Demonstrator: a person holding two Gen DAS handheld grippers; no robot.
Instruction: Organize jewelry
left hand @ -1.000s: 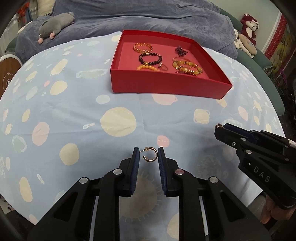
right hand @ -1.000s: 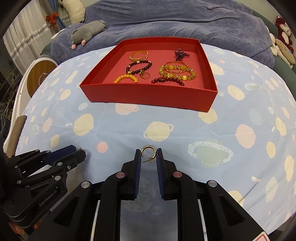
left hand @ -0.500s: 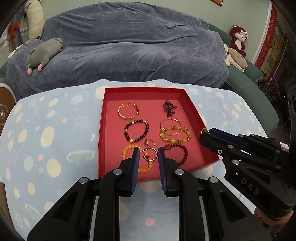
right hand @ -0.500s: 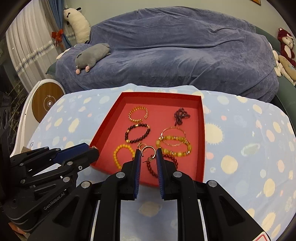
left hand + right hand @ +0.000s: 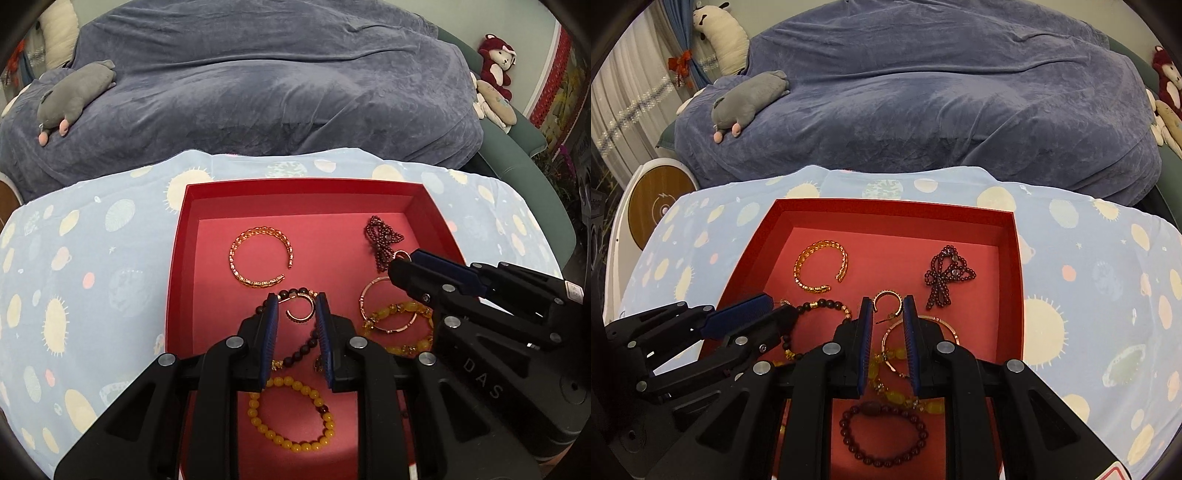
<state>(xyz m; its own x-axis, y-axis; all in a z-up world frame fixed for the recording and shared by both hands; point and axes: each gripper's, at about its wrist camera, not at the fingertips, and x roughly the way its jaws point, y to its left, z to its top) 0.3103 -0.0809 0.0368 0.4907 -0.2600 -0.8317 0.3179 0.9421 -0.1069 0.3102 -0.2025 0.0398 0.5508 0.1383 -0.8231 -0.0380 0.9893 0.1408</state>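
Observation:
A red tray lies on the spotted blue cloth and holds several bracelets. My left gripper is shut on a gold hoop earring and holds it over the tray's middle, above a dark bead bracelet. My right gripper is shut on a second gold hoop earring over the tray, above a thin gold bangle. Each gripper shows in the other's view, the right one and the left one.
In the tray lie a gold cuff, a dark red bead bow, a yellow bead bracelet, amber bead bracelets and a maroon bead bracelet. A blue-covered sofa with a grey plush toy stands behind.
Both grippers, each still holding its hoop earring, have moved forward from the bare cloth in front of the tray to above the tray's inside.

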